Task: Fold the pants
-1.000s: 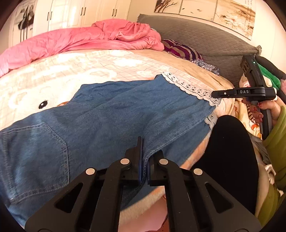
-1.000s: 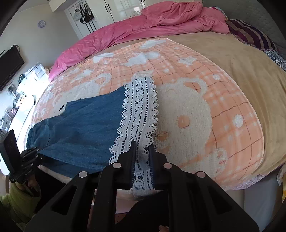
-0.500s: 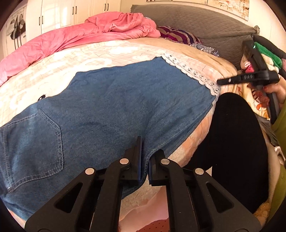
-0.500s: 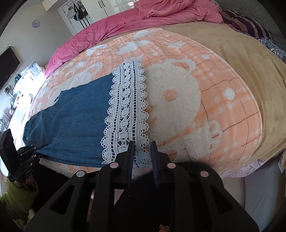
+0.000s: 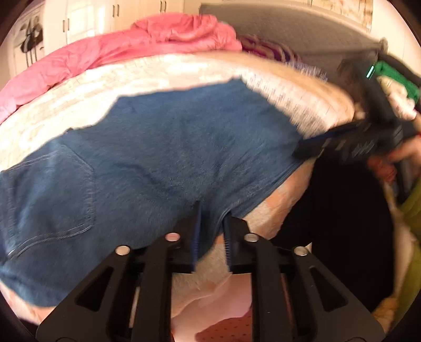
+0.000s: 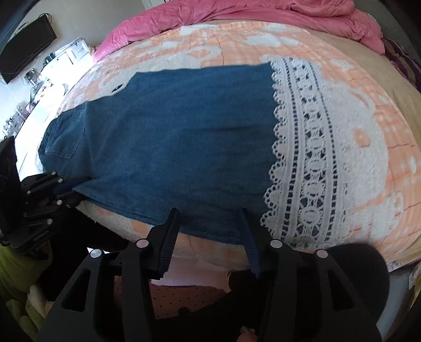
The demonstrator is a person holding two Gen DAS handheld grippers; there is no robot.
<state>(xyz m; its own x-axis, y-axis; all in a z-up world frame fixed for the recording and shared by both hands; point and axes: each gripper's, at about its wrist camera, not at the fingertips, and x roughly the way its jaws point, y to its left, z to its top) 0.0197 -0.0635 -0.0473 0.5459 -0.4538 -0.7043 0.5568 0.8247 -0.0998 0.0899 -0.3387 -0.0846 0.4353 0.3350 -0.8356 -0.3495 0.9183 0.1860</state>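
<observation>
**A:** What fills the scene, starting with the biggest thing?

**B:** A bed [image 6: 394, 86] covered by a peach and white checked blanket with a bear pattern. A rumpled pink duvet [image 6: 236, 13] is heaped along its far side.

**A:** And the pants?

**B:** The blue denim pants [image 6: 171, 131] lie flat across the near part of the bed, close to its edge. The waist and a back pocket [image 5: 50, 194] are at the left. A wide band of white lace trim [image 6: 310, 157] finishes the leg end at the right.

**A:** Where is the left tool?

**B:** The left tool [image 5: 211, 231] sits at the near hem of the denim by the bed's edge. Its jaws have just been opening and stand narrowly apart, with a fold of denim between them. The picture is blurred, so I cannot tell whether the pads still press on the cloth.

**A:** And the right tool?

**B:** The right tool [image 6: 209, 236] is over the near edge of the pants, just left of the lace. Its jaws have just been opening and now stand wide. The hem shows in the gap, but the fingers [image 6: 168, 236] do not pinch it.
</observation>
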